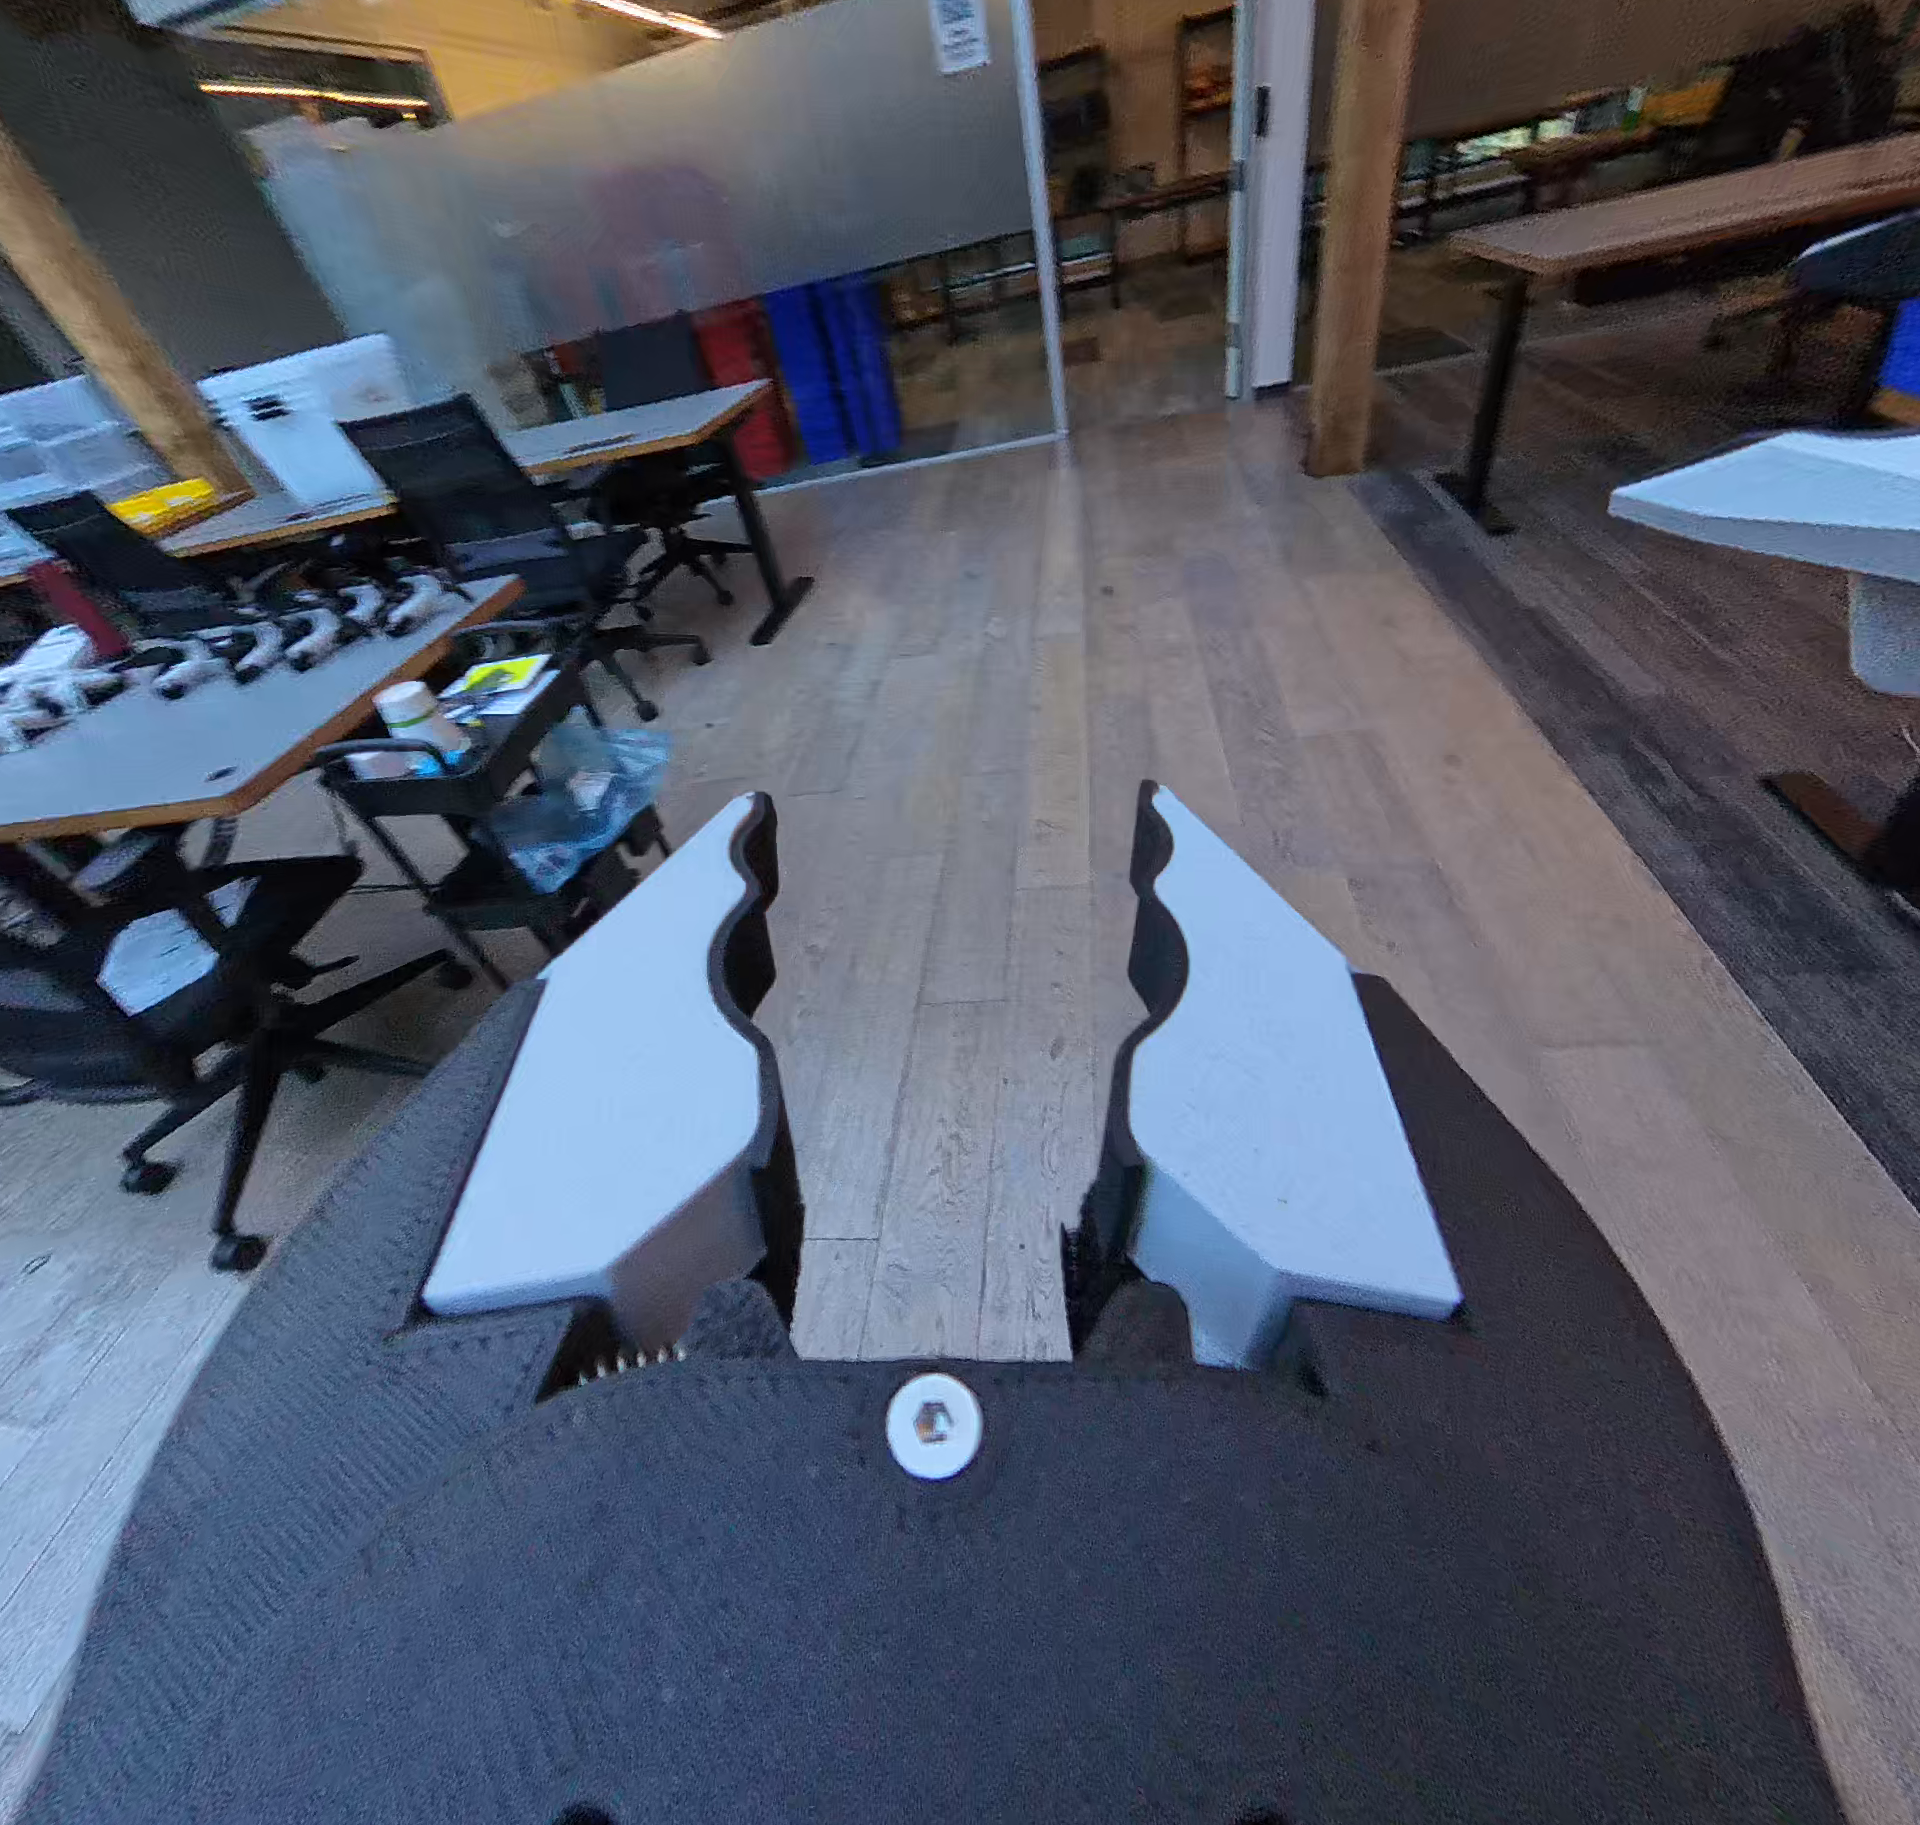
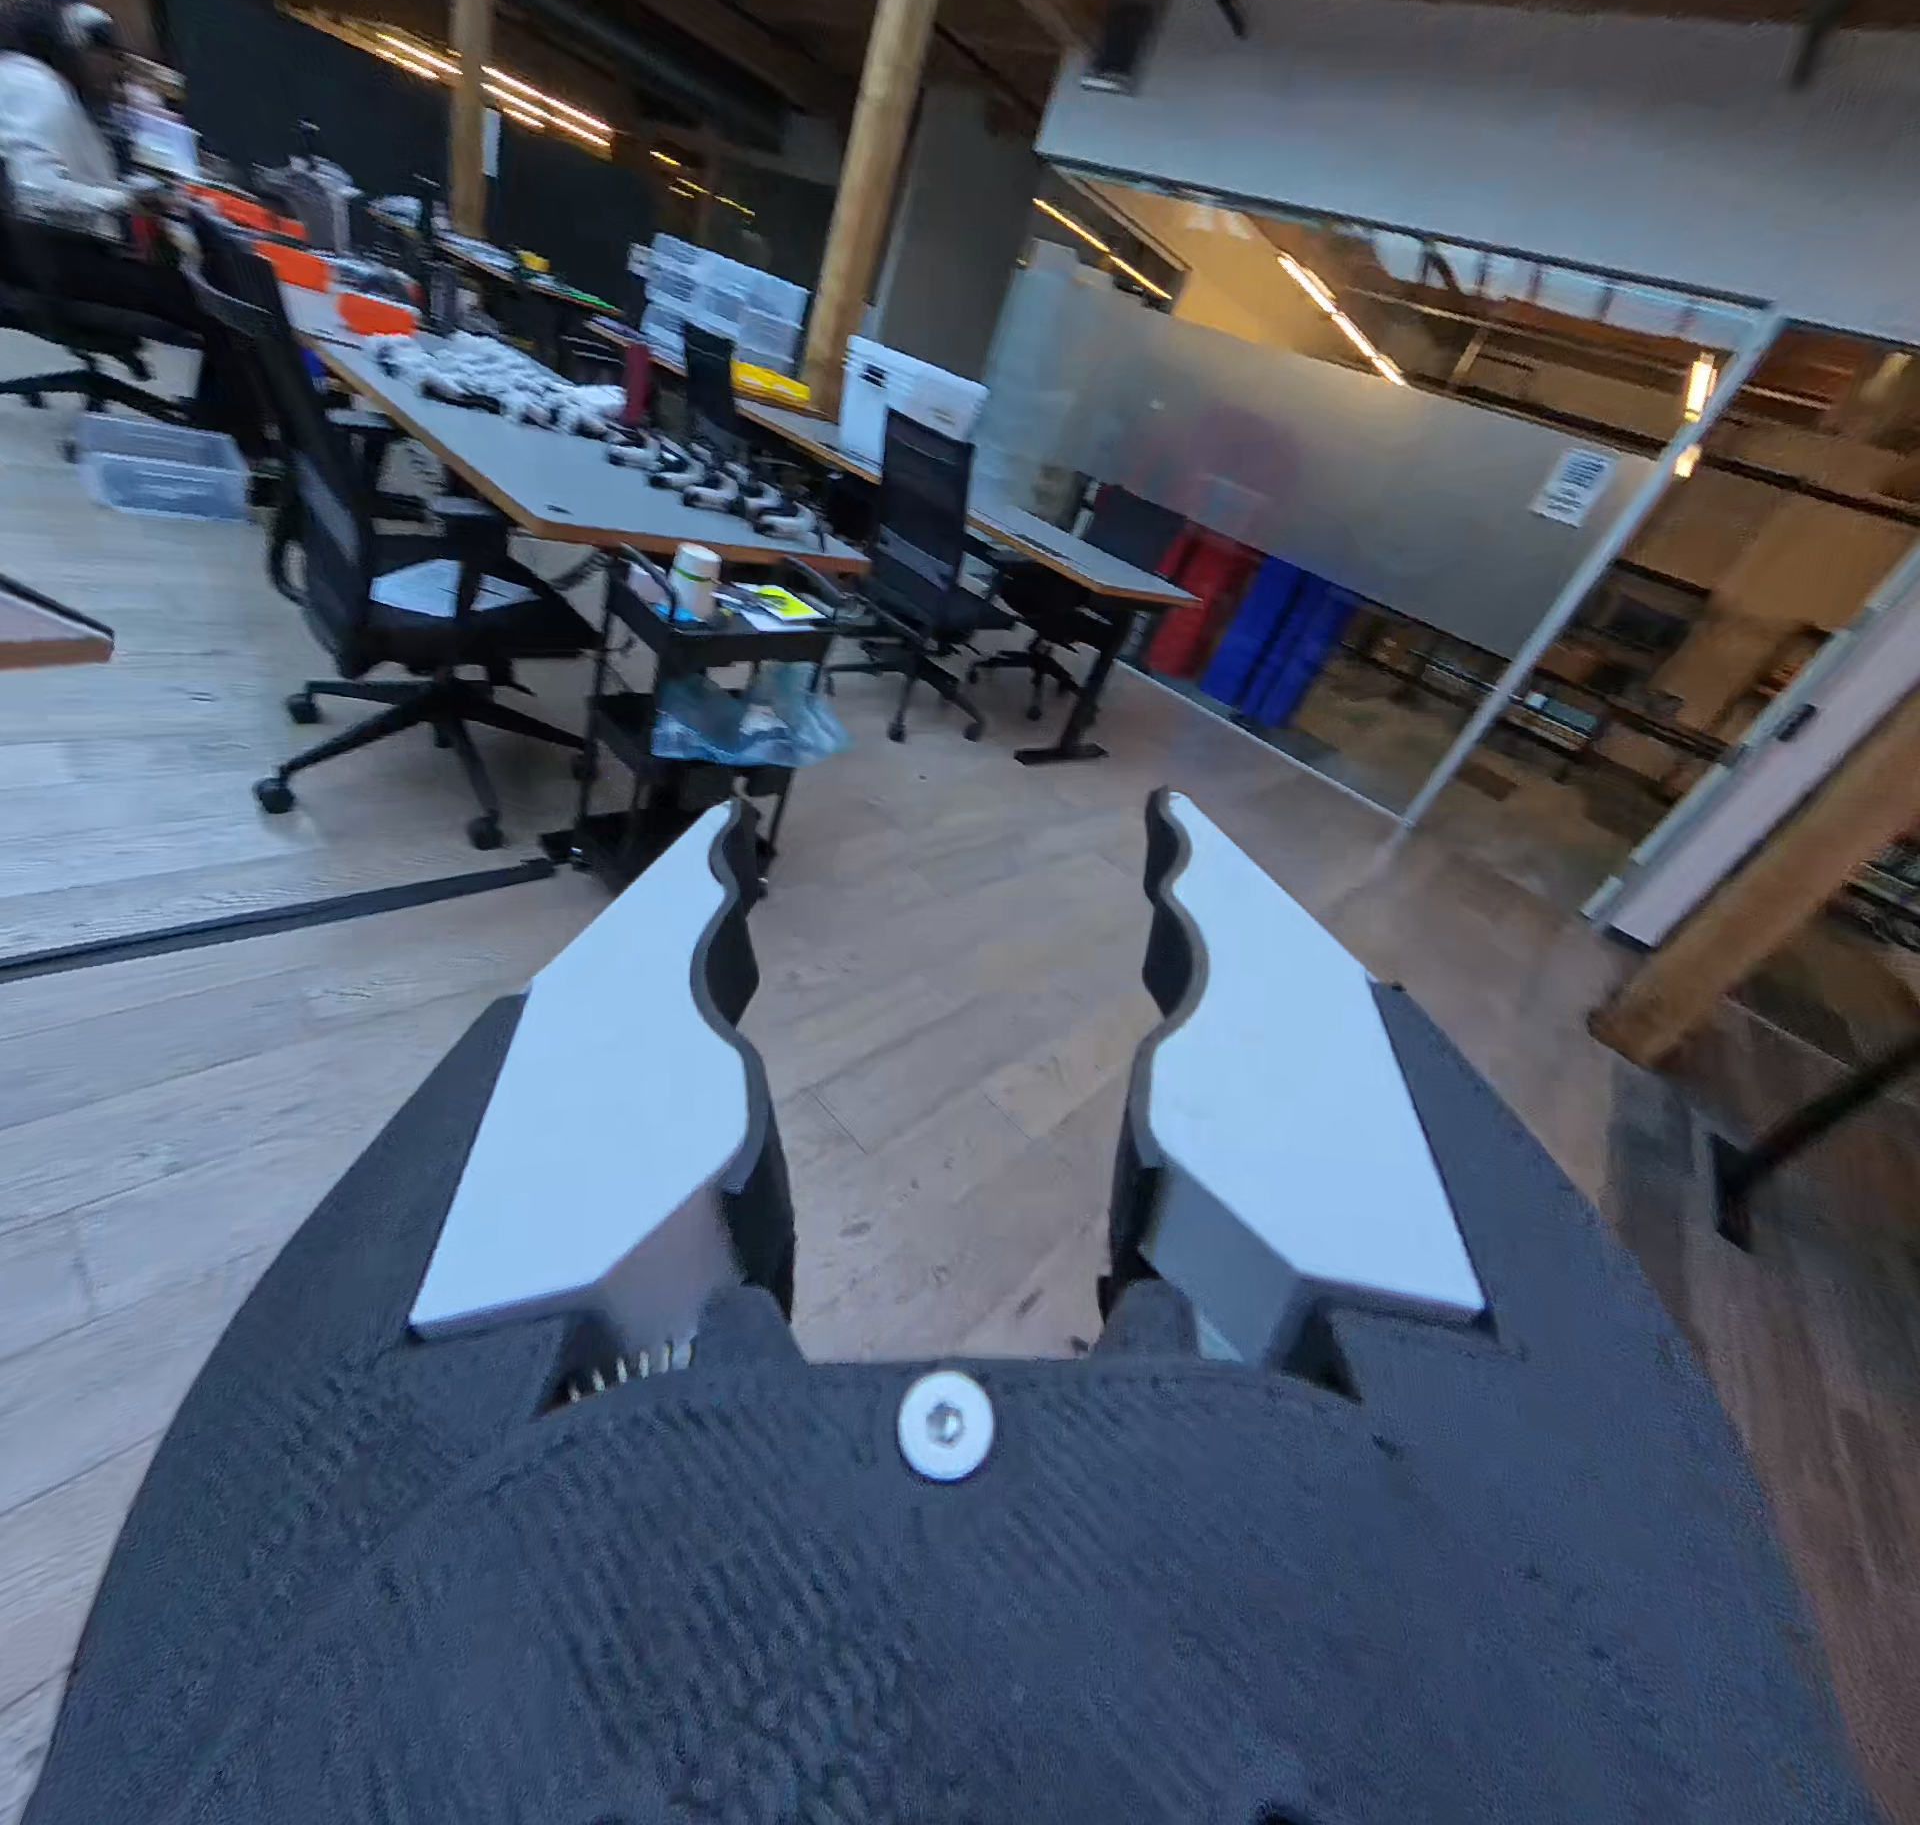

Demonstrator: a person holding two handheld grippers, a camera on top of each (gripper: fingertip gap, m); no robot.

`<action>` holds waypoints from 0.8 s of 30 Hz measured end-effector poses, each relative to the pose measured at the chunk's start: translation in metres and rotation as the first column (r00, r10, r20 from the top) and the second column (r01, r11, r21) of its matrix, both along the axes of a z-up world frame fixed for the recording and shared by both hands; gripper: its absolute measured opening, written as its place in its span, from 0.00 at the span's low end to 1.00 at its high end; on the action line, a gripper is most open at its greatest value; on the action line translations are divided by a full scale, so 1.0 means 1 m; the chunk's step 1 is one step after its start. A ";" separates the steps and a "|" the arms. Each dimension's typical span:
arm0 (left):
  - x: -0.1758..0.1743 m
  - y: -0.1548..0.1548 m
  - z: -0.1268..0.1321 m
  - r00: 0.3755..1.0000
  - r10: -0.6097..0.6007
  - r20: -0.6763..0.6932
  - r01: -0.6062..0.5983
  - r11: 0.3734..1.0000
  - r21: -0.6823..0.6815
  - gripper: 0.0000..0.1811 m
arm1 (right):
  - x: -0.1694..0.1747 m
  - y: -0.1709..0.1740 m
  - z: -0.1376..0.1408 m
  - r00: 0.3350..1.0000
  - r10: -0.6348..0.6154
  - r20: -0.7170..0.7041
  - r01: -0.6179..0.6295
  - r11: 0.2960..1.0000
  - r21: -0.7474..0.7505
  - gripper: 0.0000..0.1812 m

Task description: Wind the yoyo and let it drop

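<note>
No yoyo or string shows in either view. My left gripper (image 1: pixel 954 799) is open and empty, with its white fingers (image 1: pixel 634 1079) held wide apart above the wooden floor (image 1: pixel 987 653). My right gripper (image 2: pixel 945 804) is also open and empty, held above the floor (image 2: pixel 935 1048) and pointing toward the desks. A white finger of another gripper (image 1: pixel 1787 508) pokes in at the right edge of the left wrist view.
A long desk (image 2: pixel 582 487) with several small white devices, black office chairs (image 2: pixel 395 591) and a black cart (image 2: pixel 727 653) with a blue bag stand at the left. A wooden post (image 1: pixel 1361 196) and a frosted glass wall (image 1: pixel 675 196) lie ahead. A person sits at the far left (image 2: pixel 52 134).
</note>
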State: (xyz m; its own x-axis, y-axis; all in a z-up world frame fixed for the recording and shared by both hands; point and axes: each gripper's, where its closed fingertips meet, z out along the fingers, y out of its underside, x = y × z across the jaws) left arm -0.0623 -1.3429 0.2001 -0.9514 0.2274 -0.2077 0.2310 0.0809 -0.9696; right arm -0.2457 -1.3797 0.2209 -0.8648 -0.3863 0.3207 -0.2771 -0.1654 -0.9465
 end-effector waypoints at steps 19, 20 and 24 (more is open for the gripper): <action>-0.239 0.087 -0.239 0.989 -0.147 0.008 0.146 0.986 0.077 0.38 | -0.227 0.152 -0.246 0.951 -0.297 0.082 0.282 0.946 0.156 0.52; -0.228 0.084 -0.236 0.990 -0.138 0.005 0.137 0.987 0.083 0.37 | -0.215 0.145 -0.246 0.957 -0.278 0.081 0.262 0.951 0.162 0.52; -0.161 0.069 -0.226 0.998 -0.027 0.052 0.022 0.996 0.091 0.37 | -0.152 0.113 -0.246 0.979 -0.195 0.057 0.182 0.966 0.181 0.52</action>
